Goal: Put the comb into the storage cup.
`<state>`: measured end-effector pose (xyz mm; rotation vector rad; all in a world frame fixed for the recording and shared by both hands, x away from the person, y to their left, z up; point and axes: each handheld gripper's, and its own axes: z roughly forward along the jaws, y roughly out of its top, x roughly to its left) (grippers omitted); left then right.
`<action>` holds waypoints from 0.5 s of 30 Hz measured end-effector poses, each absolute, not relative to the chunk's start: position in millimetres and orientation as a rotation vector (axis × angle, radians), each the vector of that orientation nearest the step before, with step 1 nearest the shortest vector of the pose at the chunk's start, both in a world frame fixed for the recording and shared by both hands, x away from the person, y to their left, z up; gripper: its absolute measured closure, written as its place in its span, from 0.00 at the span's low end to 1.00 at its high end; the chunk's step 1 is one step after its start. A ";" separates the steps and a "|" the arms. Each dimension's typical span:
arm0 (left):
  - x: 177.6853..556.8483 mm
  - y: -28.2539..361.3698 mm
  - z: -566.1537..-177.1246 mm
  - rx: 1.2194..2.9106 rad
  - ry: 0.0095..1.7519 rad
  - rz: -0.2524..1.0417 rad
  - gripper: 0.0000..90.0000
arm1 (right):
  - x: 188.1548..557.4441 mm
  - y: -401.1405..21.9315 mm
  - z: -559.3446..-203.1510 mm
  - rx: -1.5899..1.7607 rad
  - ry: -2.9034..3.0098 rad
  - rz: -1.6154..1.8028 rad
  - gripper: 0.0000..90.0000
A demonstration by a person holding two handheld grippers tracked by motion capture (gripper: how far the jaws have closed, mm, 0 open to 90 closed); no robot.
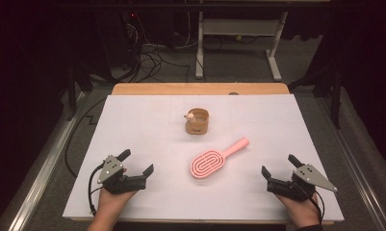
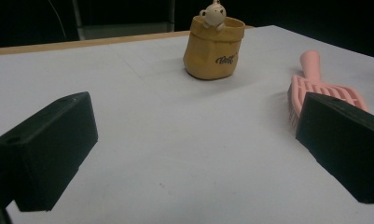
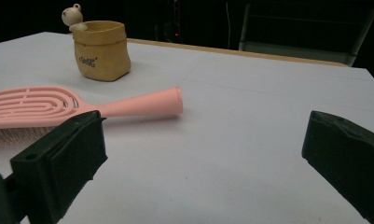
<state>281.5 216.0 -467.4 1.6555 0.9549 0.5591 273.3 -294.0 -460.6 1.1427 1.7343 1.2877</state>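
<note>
Both tools (image 1: 138, 162) (image 1: 278, 166) open, hairbrush (image 1: 214, 160) between

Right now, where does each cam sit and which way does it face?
High view: above the near table edge, looking forward and down; both hands, left hand-held gripper and right hand-held gripper show.
Left gripper view: low, along its open black jaws toward the tan bag-shaped pot with a bear figure.
Right gripper view: low, along its open jaws toward the pink plastic hairbrush.
All share pot and brush.
</note>
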 end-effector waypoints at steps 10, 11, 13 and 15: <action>281.8 216.0 -467.7 1.655 0.948 0.552 0.00 | 272.4 -292.9 -459.6 1.138 1.739 1.272 0.07; 281.7 216.0 -467.6 1.657 0.943 0.552 0.00 | 271.6 -293.3 -459.0 1.135 1.739 1.269 0.12; 281.9 215.9 -467.7 1.656 0.943 0.545 0.00 | 271.0 -293.5 -458.5 1.133 1.735 1.266 0.17; 282.1 215.7 -467.8 1.659 0.945 0.540 0.00 | 270.9 -293.9 -458.1 1.137 1.737 1.263 0.20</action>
